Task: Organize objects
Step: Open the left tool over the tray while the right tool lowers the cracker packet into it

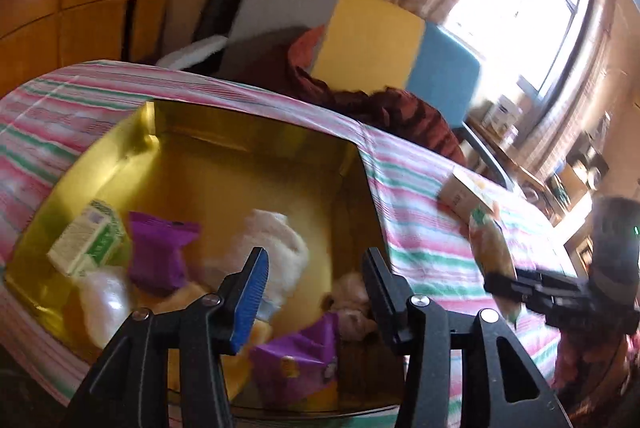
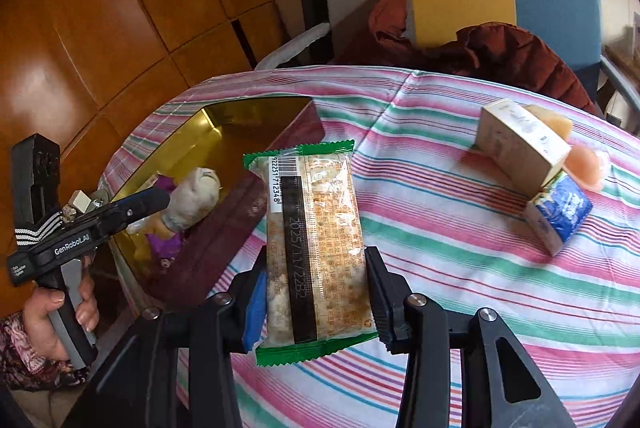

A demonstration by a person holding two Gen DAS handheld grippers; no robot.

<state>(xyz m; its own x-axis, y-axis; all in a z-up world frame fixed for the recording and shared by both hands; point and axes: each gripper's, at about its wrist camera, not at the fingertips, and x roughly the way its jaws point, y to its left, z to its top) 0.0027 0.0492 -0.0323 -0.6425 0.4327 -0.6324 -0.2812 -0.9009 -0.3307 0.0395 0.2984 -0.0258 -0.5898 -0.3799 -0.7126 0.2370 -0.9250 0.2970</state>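
While the left tool (image 1: 316,292) hangs spread over the gold box (image 1: 224,155), the right tool (image 2: 316,300) pinches a snack packet (image 2: 316,248).

Blown-out window (image 1: 516,7) daylight, motion blur, heavy fisheye edge warping.

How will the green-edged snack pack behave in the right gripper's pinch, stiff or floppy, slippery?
The snack pack juts upright from the right gripper without drooping, so it is probably fairly stiff, likely a solid bar inside. Its glossy film looks slippery; a light pinch might let it slide. The crimped green ends look thin and would probably crumple if grabbed there.
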